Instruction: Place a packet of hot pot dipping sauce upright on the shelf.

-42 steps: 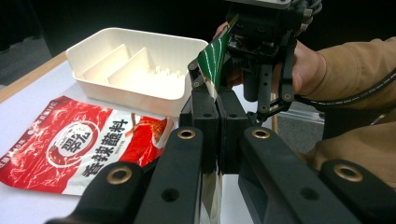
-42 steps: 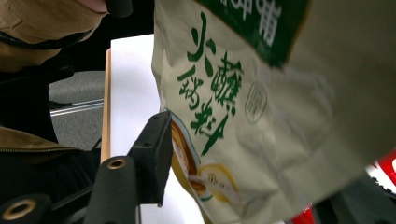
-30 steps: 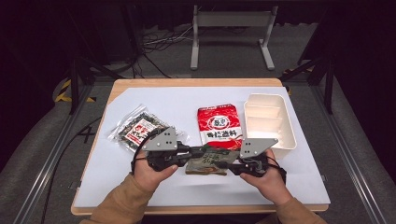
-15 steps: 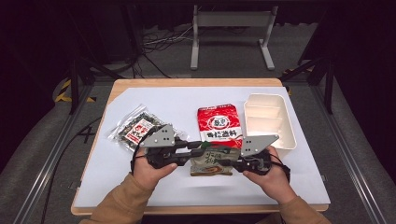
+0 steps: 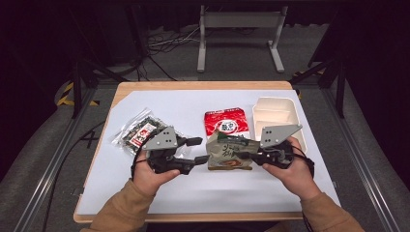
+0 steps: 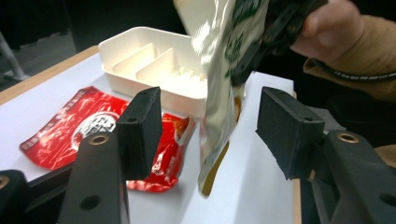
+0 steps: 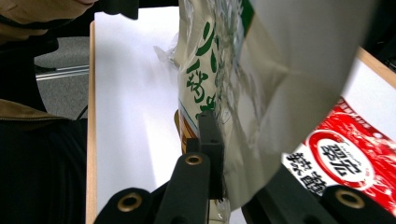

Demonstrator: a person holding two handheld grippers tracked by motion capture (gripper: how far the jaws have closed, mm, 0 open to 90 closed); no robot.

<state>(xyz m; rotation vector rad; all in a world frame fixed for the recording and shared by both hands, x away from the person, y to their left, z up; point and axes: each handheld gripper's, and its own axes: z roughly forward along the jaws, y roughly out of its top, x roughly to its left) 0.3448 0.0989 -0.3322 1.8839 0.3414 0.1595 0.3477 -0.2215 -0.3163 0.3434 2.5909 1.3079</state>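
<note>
A beige packet with green print (image 5: 226,153) hangs off the table in the middle, and my right gripper (image 5: 244,155) is shut on its right edge. In the right gripper view the jaws (image 7: 223,154) pinch the packet (image 7: 210,70). My left gripper (image 5: 197,150) sits just left of the packet; its jaws have just been opening. In the left gripper view the packet (image 6: 219,93) hangs between the open gripper (image 6: 215,133), and the pads (image 6: 140,130) stand clear of it.
A red packet (image 5: 226,123) lies flat behind the held one. A dark seaweed packet (image 5: 138,133) lies at the left. A white divided tray (image 5: 278,116) stands at the back right. The person's hands hold both grippers near the table's front edge.
The left jaws have opened and let go of the beige packet. The right gripper has risen a little with the packet, which now stands more upright.
</note>
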